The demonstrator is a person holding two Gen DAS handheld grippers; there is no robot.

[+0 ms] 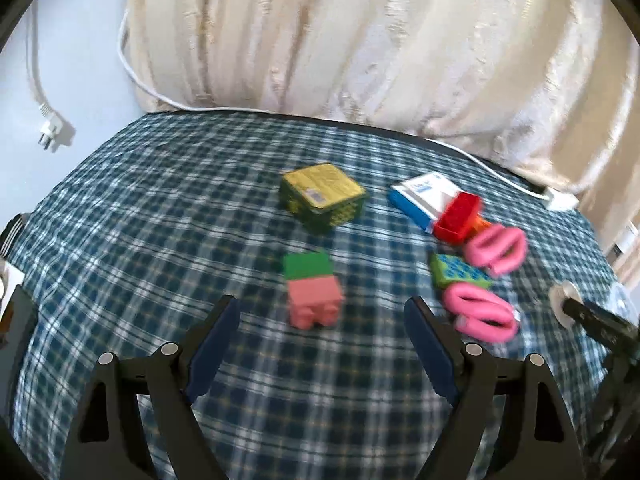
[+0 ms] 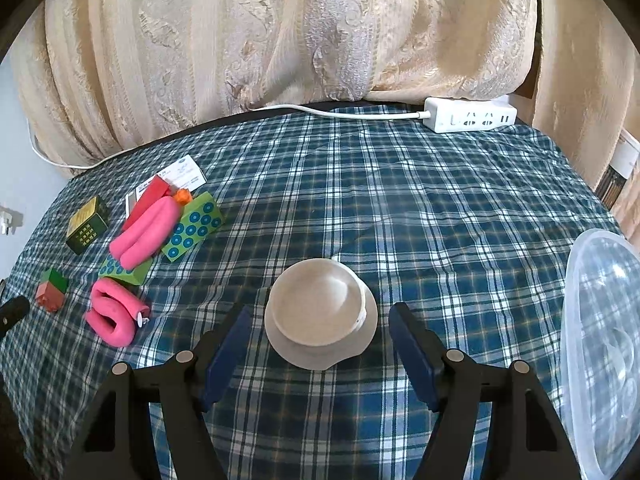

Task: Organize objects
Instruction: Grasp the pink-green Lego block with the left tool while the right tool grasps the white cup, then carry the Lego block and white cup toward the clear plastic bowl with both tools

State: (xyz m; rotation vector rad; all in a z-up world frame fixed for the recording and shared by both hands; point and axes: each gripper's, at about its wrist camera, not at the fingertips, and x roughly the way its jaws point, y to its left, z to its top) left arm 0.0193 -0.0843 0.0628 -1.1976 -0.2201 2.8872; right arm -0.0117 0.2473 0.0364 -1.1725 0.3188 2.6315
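Observation:
My left gripper (image 1: pixel 320 306) is open and hangs above the plaid cloth. A pink-and-green block (image 1: pixel 314 292) lies on the cloth just beyond its fingertips, untouched. My right gripper (image 2: pixel 320 312) is open too. A beige cup (image 2: pixel 316 304) on its saucer (image 2: pixel 320 354) stands between the blue pads (image 2: pixel 230 340), with a gap on each side. Left of the cup lie two pink foam rolls (image 2: pixel 146 232) (image 2: pixel 114 312), green dotted blocks (image 2: pixel 194 226), a red block (image 2: pixel 150 200), a dark green-and-yellow box (image 2: pixel 86 226) and a white box (image 2: pixel 180 176).
A clear plastic container (image 2: pixel 600 340) stands at the right edge of the cloth. A white power strip (image 2: pixel 472 118) and its cable lie along the back edge under cream curtains. A loose plug (image 1: pixel 50 124) hangs at the far left. The right gripper's black finger (image 1: pixel 592 316) shows at the right.

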